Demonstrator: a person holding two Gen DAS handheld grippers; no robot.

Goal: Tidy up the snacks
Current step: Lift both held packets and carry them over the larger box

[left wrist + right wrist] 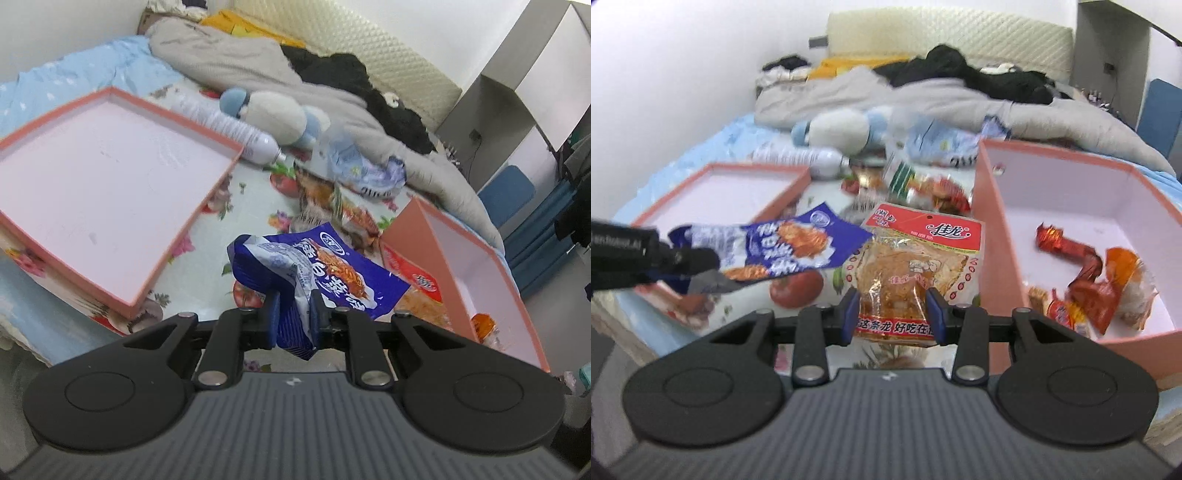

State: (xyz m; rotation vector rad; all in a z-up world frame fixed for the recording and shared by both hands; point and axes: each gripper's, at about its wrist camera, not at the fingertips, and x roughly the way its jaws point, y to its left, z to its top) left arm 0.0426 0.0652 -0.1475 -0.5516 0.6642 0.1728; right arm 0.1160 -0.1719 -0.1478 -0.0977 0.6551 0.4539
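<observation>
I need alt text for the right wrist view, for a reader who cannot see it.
The right claw grips a clear snack packet with a red header above a bed. To its left, the left claw holds a blue snack packet; to its right, a pink box contains red wrapped snacks.

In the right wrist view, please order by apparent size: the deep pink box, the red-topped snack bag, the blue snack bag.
1. deep pink box
2. red-topped snack bag
3. blue snack bag
The two bags look close in size; nearness may mislead.
</observation>
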